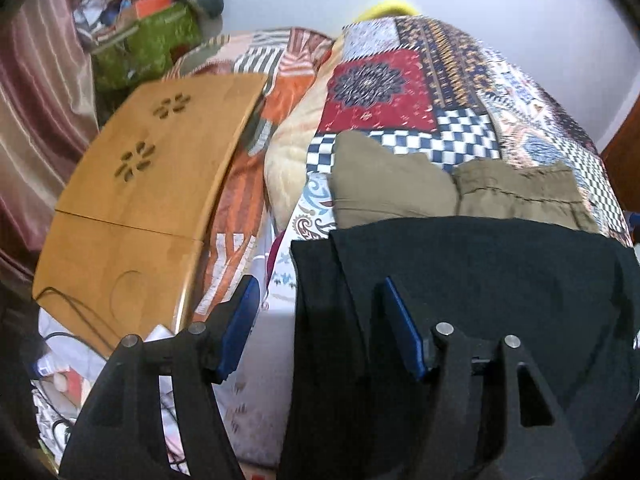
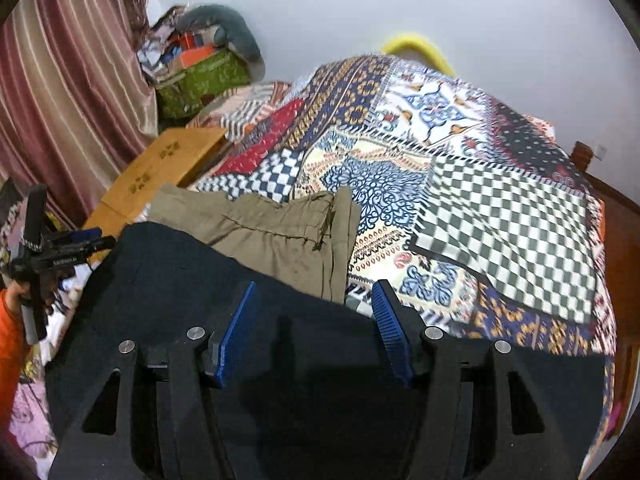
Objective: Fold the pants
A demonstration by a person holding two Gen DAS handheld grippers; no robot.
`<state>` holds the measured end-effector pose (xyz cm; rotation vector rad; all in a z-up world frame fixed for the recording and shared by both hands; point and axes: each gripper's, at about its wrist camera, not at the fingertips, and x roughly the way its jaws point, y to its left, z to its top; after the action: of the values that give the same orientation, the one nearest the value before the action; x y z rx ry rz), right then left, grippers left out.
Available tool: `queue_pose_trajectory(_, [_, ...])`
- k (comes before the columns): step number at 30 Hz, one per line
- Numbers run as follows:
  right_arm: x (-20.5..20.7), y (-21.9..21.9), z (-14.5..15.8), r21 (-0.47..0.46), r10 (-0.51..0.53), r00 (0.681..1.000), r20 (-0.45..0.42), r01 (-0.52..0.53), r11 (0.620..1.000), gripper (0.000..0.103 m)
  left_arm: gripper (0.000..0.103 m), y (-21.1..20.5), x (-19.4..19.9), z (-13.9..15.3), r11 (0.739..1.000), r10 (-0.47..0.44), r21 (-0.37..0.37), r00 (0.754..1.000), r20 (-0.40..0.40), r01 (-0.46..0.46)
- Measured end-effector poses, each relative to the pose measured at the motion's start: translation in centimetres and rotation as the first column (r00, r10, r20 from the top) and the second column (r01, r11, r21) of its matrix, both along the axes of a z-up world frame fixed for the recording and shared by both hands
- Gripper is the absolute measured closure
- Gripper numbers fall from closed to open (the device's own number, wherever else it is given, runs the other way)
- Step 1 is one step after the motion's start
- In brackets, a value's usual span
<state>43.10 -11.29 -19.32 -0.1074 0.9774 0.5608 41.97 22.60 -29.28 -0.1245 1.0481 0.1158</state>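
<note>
Bedroom, white wall (image 2: 320, 20), striped curtain (image 2: 60, 100) at left; bed under a patchwork quilt (image 2: 500, 216) serves as work surface, with a wooden lap tray (image 1: 140, 160) at its left side. Item 1: black pants (image 2: 180, 280), lying at the near edge of the quilt, partly overlapping olive pants (image 2: 280, 232) that sit just behind them. Condition: dark, matte, flat, with one straight layered edge at the left in the left wrist view, so at least 1 fold appears done; further folds probably remain. Olive pair looks folded already, seams and a drawstring showing. Tools: left gripper (image 1: 320, 328) and right gripper (image 2: 316, 332) both hang over the black cloth, jaws parted about halfway, blue pads clear of fabric, nothing held.
</note>
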Motion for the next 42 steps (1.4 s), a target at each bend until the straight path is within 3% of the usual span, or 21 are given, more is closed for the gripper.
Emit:
queue_pose_trajectory(8, [2.2,1.3,-2.6,-0.029,0.077,0.995,-0.07,-0.079,0.996,0.047,0.039,-0.3,2.5,-2.3,0.999,-0.029,-0.019,0.999,-0.026,0.029])
queue_pose_trajectory(14, [1.2,2.3,-4.2,-0.054,0.144,0.98,-0.134,-0.152,0.987,0.047,0.039,-0.4,2.5,-2.5,0.999,-0.034,-0.022,0.999,-0.001,0.034])
queue_pose_trajectory(22, [0.1,1.6,-3.8,-0.037,0.171,0.973,-0.156,-0.179,0.983,0.047,0.069,-1.6,1.4,-1.4,0.995,-0.09,0.036,0.995,0.038,0.089])
queue_pose_trajectory(24, [-0.1,1.6,-4.0,-0.041,0.197,0.965,-0.175,-0.207,0.977,0.047,0.072,-1.9,1.3,-1.2,0.994,-0.1,0.054,0.994,0.045,0.098])
queue_pose_trajectory(27, [-0.8,1.8,-4.3,-0.086,0.225,0.966,-0.125,-0.237,0.968,0.05,0.075,-2.0,1.2,-1.3,0.993,-0.106,0.063,0.993,0.044,0.103])
queue_pose_trajectory(29, [-0.7,1.8,-4.7,-0.075,0.216,0.968,-0.124,-0.226,0.971,0.06,0.078,-1.8,1.2,-1.2,0.994,-0.1,0.058,0.994,0.047,0.097])
queue_pose_trajectory(33, [-0.8,1.6,-4.6,-0.066,0.19,0.978,-0.082,-0.195,0.979,0.074,0.098,-1.4,0.9,-0.8,0.994,-0.079,0.085,0.995,0.058,0.074])
queue_pose_trajectory(35, [-1.1,1.4,-4.2,-0.069,0.177,0.983,-0.058,-0.181,0.981,0.085,0.098,-0.9,0.5,-0.4,0.995,-0.068,0.072,0.995,0.068,0.063])
queue_pose_trajectory(42, [-3.0,0.8,-2.3,-0.055,0.188,0.982,-0.01,-0.189,0.981,0.093,0.101,-1.5,-1.4,1.8,0.994,-0.091,0.068,0.988,0.127,0.083])
